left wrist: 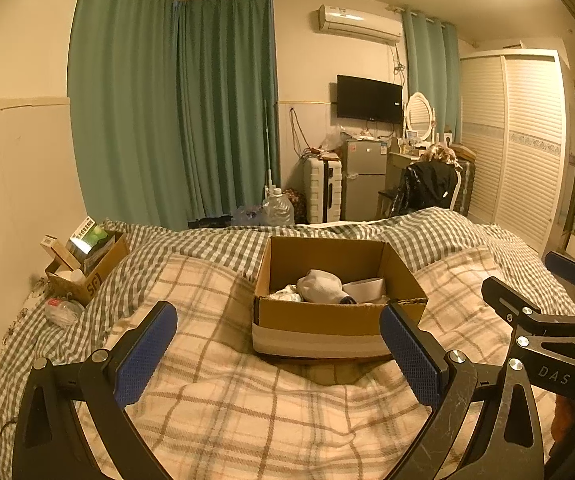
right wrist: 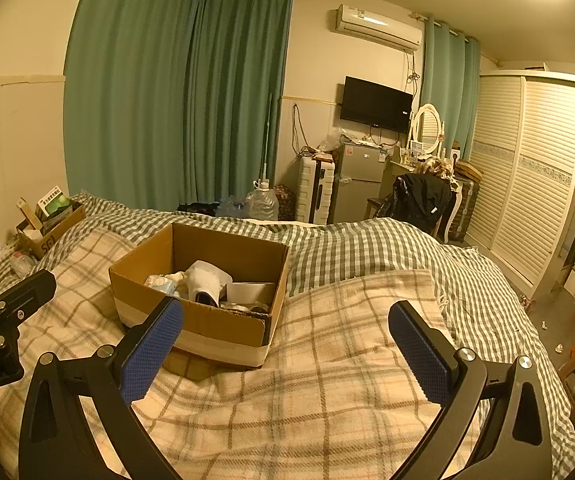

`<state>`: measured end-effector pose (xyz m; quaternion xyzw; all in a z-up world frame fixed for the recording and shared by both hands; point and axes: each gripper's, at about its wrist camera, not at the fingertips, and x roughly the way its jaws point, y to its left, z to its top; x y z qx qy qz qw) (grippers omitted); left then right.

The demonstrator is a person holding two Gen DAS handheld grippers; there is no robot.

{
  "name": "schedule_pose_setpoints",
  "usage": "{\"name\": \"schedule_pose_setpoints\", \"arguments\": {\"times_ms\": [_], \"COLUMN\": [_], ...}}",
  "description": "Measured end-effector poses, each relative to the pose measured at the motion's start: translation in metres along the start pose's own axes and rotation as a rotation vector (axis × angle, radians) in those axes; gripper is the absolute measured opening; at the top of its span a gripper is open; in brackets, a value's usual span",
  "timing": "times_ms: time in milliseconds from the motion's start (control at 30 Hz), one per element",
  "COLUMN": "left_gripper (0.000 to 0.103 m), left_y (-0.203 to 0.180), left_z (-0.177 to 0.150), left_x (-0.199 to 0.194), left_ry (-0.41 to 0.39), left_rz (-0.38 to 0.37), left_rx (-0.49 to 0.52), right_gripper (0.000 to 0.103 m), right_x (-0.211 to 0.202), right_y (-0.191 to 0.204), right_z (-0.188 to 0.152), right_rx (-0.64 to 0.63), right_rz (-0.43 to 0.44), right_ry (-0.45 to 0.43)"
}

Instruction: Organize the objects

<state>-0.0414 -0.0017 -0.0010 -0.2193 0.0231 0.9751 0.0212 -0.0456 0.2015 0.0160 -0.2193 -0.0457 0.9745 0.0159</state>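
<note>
An open cardboard box point(left wrist: 339, 316) point(right wrist: 227, 328) sits on the plaid blanket in the middle of the bed. Inside lie a rolled white sock point(left wrist: 321, 286) point(right wrist: 207, 280), a white card point(left wrist: 367, 290) point(right wrist: 249, 290) and other small items. My left gripper point(left wrist: 279, 352) hovers open just in front of the box, nothing between its blue pads. My right gripper point(right wrist: 285, 356) is open too, to the right of the box over the blanket. Each gripper shows at the edge of the other's view: the right gripper point(left wrist: 527, 284), the left gripper point(right wrist: 15, 268).
A smaller cardboard box point(left wrist: 91, 264) point(right wrist: 47, 224) full of packets stands at the bed's far left by the wall, a plastic bottle point(left wrist: 61, 310) beside it. Beyond the bed are water jugs point(left wrist: 277, 208), a suitcase, a small fridge point(left wrist: 363, 178), a chair and a wardrobe point(right wrist: 527, 168).
</note>
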Motion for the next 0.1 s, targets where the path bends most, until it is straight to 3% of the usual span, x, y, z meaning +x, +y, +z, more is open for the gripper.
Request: {"name": "schedule_pose_setpoints", "arguments": {"times_ms": [100], "left_gripper": [0.103], "left_y": [0.0004], "left_z": [-0.0007], "left_x": [0.0009], "left_ry": [0.003], "left_rz": [0.010], "left_rx": [-0.001], "right_gripper": [0.103], "right_x": [0.0004], "right_y": [-0.0009], "right_z": [0.0001], "right_rx": [0.000], "right_rz": [0.002], "right_ry": [0.000]}}
